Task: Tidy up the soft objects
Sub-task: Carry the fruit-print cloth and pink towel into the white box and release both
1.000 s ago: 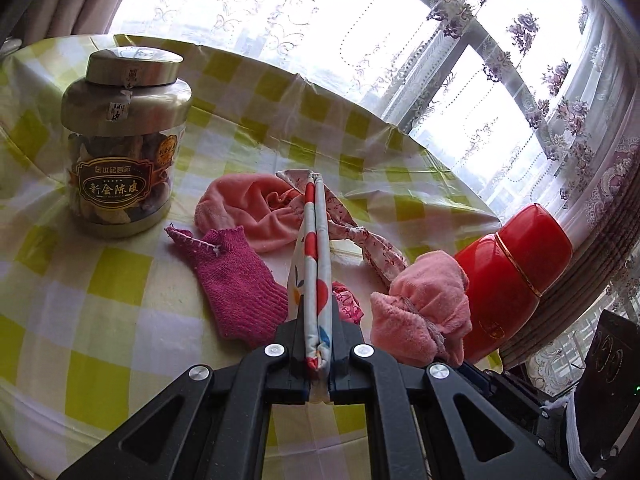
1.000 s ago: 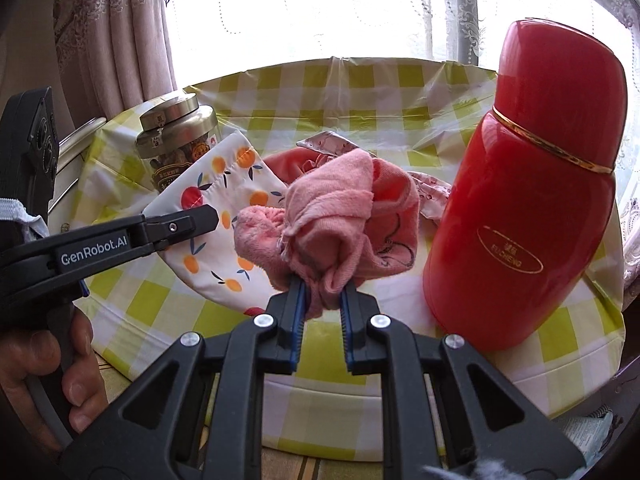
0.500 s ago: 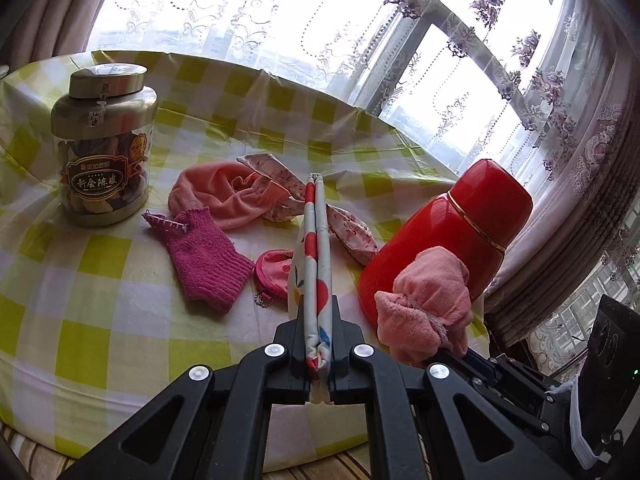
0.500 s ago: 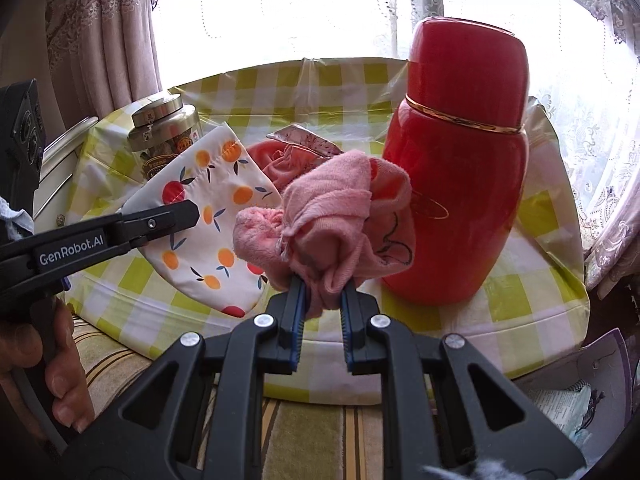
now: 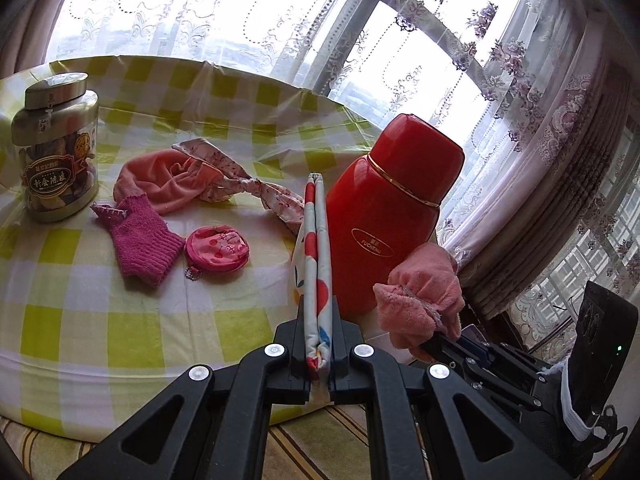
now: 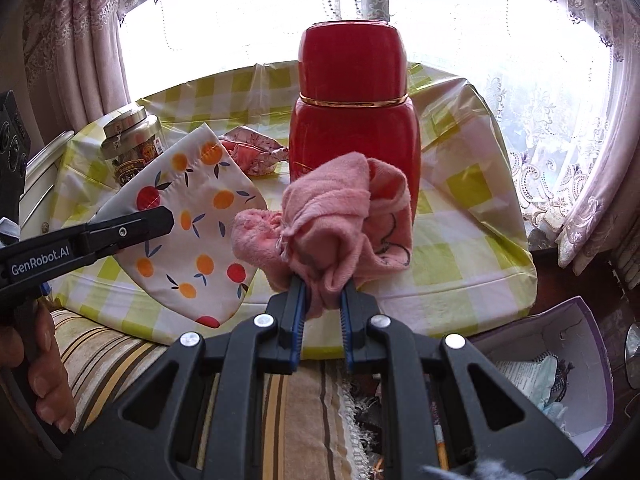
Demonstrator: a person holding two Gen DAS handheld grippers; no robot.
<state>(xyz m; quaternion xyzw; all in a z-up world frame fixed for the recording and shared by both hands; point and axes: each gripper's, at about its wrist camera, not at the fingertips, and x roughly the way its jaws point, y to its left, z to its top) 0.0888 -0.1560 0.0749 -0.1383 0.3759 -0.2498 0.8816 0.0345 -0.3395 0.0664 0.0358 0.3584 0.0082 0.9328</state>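
Note:
My left gripper (image 5: 318, 322) is shut on a white fruit-print cloth pouch (image 5: 316, 264), held edge-on in its view; in the right wrist view the pouch (image 6: 192, 232) hangs flat off the table's near edge. My right gripper (image 6: 323, 292) is shut on a bunched pink towel (image 6: 336, 224), which also shows as a pink towel (image 5: 420, 300) low right of the flask. On the checked table lie a magenta knit sock (image 5: 140, 240), a small pink coin purse (image 5: 218, 246), a pink cloth (image 5: 160, 180) and a floral headband (image 5: 256, 192).
A tall red flask (image 5: 384, 216) stands near the table's right edge, and a lidded jar (image 5: 56, 148) at the far left. The yellow-checked table (image 5: 80, 312) backs onto curtained windows. Below right, an open box (image 6: 560, 368) with papers sits on the floor beside a striped cushion (image 6: 280, 420).
Both grippers have drawn back from the table with their cloths still held. The table's near edge and the floor box have come into view, and the coin purse is uncovered.

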